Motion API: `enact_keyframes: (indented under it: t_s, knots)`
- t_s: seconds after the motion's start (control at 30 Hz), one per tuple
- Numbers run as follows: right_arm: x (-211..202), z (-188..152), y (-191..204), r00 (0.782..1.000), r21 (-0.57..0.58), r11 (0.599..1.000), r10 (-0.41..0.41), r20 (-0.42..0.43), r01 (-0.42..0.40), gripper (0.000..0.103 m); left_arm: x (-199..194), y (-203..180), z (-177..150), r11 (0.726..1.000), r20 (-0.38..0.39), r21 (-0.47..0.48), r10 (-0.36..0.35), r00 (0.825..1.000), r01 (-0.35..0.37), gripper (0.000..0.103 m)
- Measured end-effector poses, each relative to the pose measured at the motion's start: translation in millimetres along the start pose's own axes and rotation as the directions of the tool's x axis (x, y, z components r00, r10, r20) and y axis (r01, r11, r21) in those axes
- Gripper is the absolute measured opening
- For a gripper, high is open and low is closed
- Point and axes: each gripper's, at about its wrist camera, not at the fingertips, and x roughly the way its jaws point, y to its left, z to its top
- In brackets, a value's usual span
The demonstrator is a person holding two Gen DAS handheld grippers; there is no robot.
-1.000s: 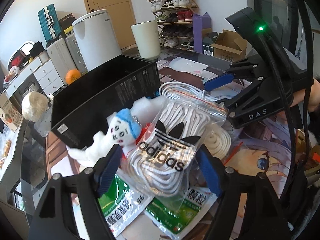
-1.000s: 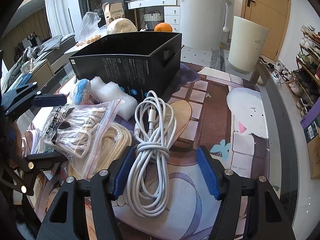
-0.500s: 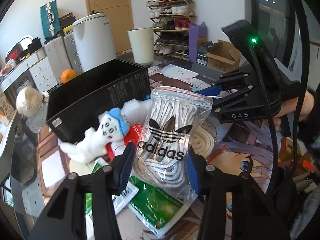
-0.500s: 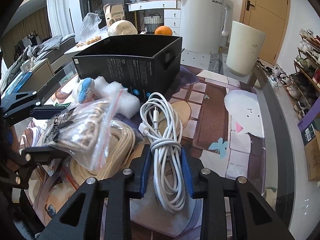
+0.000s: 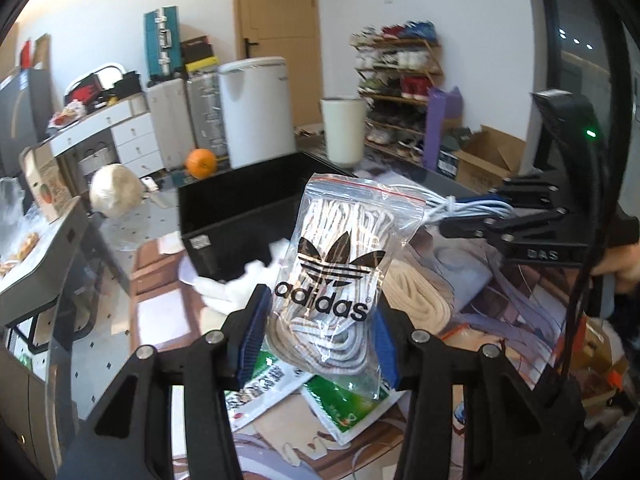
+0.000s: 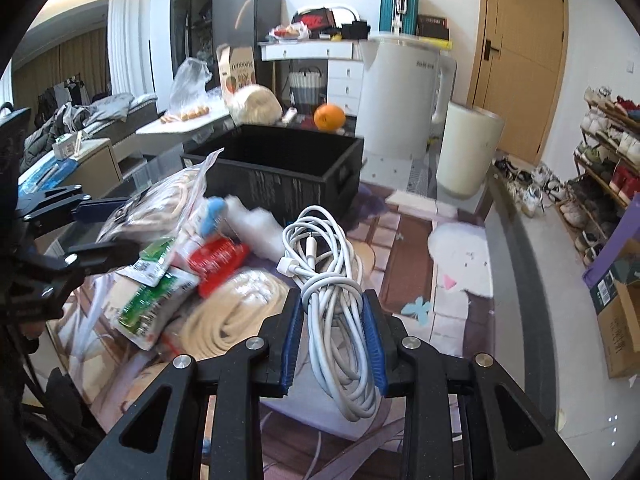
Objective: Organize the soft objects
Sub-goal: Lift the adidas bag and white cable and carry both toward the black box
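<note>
Left tongs (image 5: 318,334) clench the adidas lace bag (image 5: 340,264), lifted above the bench (image 5: 160,320) before the black box (image 5: 240,216). Only the right view shows right tongs (image 6: 333,334) clamping the coiled white cable (image 6: 332,280), plus rope coil (image 6: 236,312).

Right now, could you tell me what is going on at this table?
A person is tidying soft items with two handheld grippers. The left gripper holds a clear zip bag of white laces with a black adidas logo, lifted off the pile. The right gripper grips a coiled white charging cable. The open black box sits just beyond.
</note>
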Motion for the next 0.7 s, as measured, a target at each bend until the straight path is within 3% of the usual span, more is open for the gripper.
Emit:
enact_keyframes:
  t_s: [0.2, 0.53, 0.7]
  knots:
    - [-19.2, 11.4, 10.0, 0.998, -0.01, 1.0, 0.007, 0.064, -0.006, 0.029, -4.9, 12.1, 3.4, 0.996, 0.026, -0.045, 0.075, 0.997, -0.074, 0.048]
    - [-26.5, 32.1, 23.8, 0.989, -0.021, 0.999, 0.035, 0.144, -0.033, 0.029, -7.6, 28.2, 14.8, 0.988, 0.072, -0.112, 0.113, 0.991, -0.105, 0.046]
    - [-20.8, 33.8, 26.6, 0.989, -0.019, 0.999, 0.047, 0.143, -0.044, 0.029, 2.1, 33.1, 9.1, 0.991, 0.001, -0.104, 0.086, 0.996, -0.085, 0.049]
